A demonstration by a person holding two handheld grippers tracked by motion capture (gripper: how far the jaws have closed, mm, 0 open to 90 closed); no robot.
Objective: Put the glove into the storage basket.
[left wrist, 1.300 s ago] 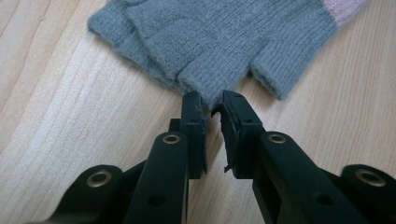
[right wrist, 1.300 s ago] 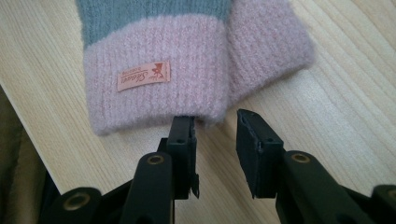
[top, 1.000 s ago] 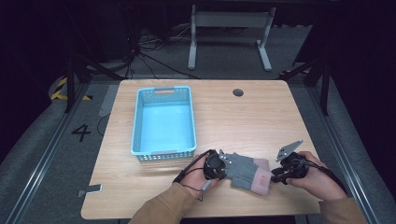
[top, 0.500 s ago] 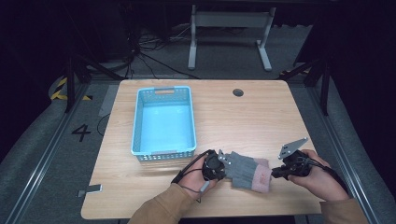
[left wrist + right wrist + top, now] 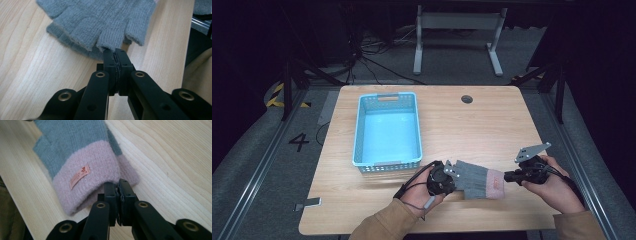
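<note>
The light, wood-grained bench [image 5: 492, 125] with rounded corners bears 1 round dark cable hole [image 5: 467, 99] near its far edge and stands on a grey floor [image 5: 257, 165] marked with a black 4. On its left half sits a light-blue perforated plastic basket [image 5: 361, 131], rectangular, its long sides running from the near edge toward the far one. Near the front edge, just right of the basket's near end, lies a grey knitted fingerless glove with a pink cuff and a small orange label [image 5: 477, 179], its open finger ends toward the basket and its cuff pointing right.
</note>
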